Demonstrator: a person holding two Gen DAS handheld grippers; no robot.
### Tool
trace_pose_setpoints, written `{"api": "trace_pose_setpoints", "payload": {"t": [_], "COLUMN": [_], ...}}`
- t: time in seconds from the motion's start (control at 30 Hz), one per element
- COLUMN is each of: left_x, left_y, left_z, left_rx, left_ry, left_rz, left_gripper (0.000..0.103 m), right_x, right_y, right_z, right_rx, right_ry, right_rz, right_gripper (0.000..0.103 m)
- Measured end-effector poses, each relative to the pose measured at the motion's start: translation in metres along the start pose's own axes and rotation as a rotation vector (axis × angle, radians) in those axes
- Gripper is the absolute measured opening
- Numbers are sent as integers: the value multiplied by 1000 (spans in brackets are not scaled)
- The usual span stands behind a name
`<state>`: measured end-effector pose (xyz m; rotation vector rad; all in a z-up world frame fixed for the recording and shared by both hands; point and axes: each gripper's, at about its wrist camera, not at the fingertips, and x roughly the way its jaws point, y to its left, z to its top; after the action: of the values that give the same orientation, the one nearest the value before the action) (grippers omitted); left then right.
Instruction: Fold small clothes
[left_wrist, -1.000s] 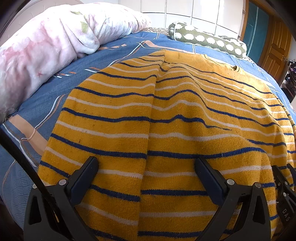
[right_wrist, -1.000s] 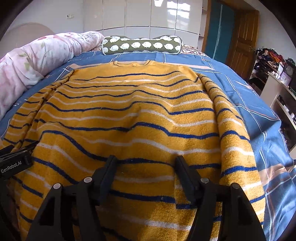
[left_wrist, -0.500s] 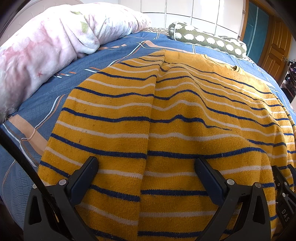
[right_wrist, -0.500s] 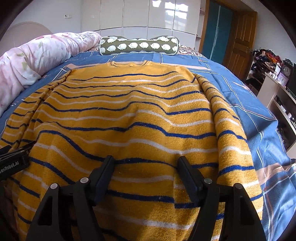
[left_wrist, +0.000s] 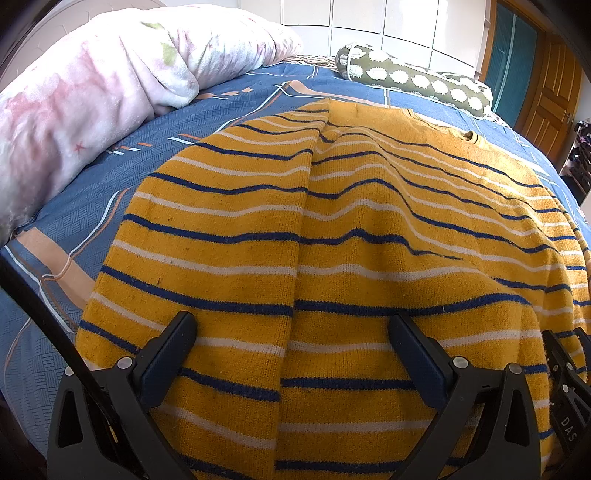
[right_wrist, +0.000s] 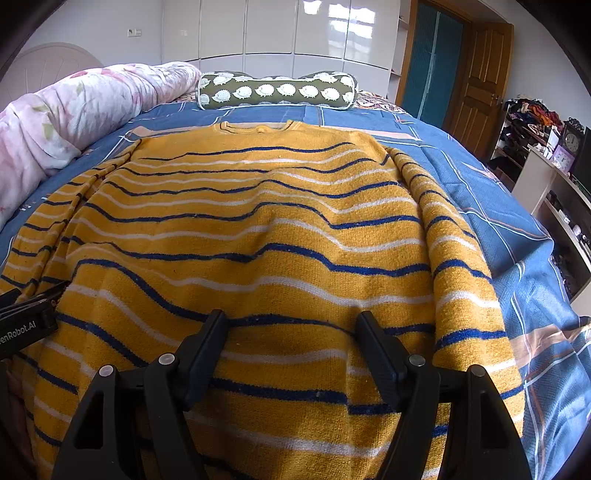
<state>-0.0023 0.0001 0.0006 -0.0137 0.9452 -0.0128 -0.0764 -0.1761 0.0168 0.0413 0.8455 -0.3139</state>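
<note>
A yellow sweater with blue and white stripes (left_wrist: 351, 229) lies spread on the blue bed, collar at the far end (right_wrist: 258, 127), both sleeves folded in along its sides. My left gripper (left_wrist: 291, 328) is open, its fingers wide apart over the hem near the left sleeve. My right gripper (right_wrist: 291, 325) is open over the hem near the right sleeve. Neither holds cloth. The right gripper's body shows at the left wrist view's right edge (left_wrist: 569, 387); the left gripper's body shows at the right wrist view's left edge (right_wrist: 22, 321).
A pink floral duvet (left_wrist: 92, 96) is bunched along the bed's left side. A green bolster pillow with white hedgehogs (right_wrist: 277, 90) lies at the head. The blue bedspread (right_wrist: 498, 221) shows on the right. Shelves with clutter (right_wrist: 554, 155) and a wooden door (right_wrist: 476, 85) stand to the right.
The right gripper has lifted and pulled back slightly, so more of the sweater and room shows. The left gripper has not moved. Both stay open.
</note>
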Motion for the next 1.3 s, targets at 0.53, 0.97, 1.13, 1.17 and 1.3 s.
{"api": "trace_pose_setpoints", "payload": {"t": [0.53, 0.97, 1.13, 1.17, 1.3], "left_x": [0, 0, -1, -1, -2], "left_y": [0, 0, -1, -1, -1], "left_z": [0, 0, 1, 1, 1], "left_rx": [-2, -6, -15, -16, -10], "left_ry": [4, 6, 8, 9, -4], "left_rz": [-4, -9, -21, -22, -14], "left_gripper": [103, 103, 103, 103, 103], "right_x": [0, 0, 1, 1, 0], "right_y": [0, 0, 0, 0, 2], "right_z": [0, 0, 0, 0, -1], "right_rx": [0, -1, -1, -2, -7], "right_ry": [1, -2, -2, -2, -6], "right_rz": [-2, -5, -9, -11, -24], "right_gripper": [77, 78, 78, 78, 79]}}
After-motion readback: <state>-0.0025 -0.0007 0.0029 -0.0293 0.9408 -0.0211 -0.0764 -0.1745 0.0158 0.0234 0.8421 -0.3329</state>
